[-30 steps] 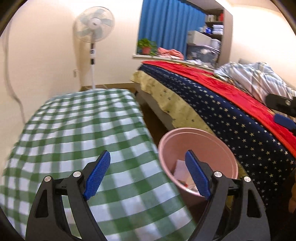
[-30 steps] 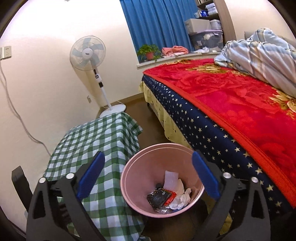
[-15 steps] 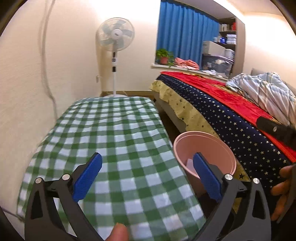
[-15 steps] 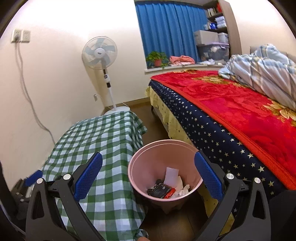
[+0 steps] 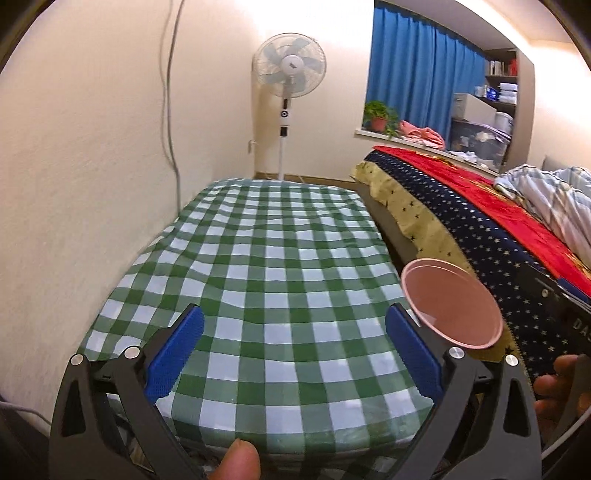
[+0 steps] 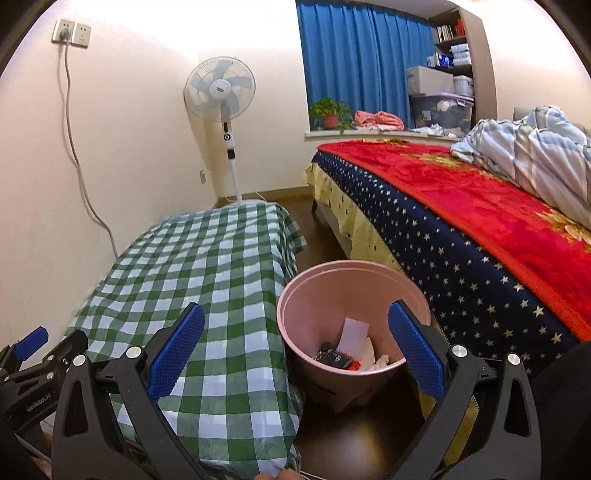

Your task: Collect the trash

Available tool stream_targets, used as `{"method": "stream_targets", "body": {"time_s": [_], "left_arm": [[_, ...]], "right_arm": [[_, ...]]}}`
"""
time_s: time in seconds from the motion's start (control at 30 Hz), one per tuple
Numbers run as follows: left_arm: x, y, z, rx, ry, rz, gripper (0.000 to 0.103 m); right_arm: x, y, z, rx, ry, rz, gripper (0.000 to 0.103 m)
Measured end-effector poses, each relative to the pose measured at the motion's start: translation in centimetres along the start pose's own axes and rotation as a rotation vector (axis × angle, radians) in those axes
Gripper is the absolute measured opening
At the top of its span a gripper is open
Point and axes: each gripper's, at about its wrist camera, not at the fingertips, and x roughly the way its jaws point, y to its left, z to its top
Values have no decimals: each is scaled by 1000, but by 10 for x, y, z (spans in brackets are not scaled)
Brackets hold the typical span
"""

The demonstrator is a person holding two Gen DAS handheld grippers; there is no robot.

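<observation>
A pink trash bin (image 6: 295, 295) stands on the floor between the table and the bed. It holds trash (image 6: 351, 350): white paper and a dark and red wrapper. The bin (image 5: 450, 306) also shows at the right in the left wrist view. My left gripper (image 5: 293, 358) is open and empty, over the near end of the green checked table (image 5: 277, 258). My right gripper (image 6: 295, 354) is open and empty, just in front of the bin and above it. The left gripper's body (image 6: 33, 365) shows at the lower left of the right wrist view.
A bed (image 6: 480, 221) with a red and starred navy blanket runs along the right. A standing fan (image 6: 221, 96) is by the far wall. A cable hangs from a wall socket (image 6: 72, 35). Dark floor lies between table and bed.
Both grippers have pulled back and away from the bin and table. The left view has swung left, so the bin now sits at its right. Both stay open.
</observation>
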Motion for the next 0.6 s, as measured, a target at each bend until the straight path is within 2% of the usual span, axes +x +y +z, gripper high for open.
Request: {"method": "stream_targets", "body": {"time_s": [0.23,0.6], "left_arm": [[12,-1,-4,-10,11,12,95],[20,2,-7,-20,26,46,95]], "right_arm": [[17,1,-6,26,37,-9,98],[28,16,-10,-13,55,-4,98]]}}
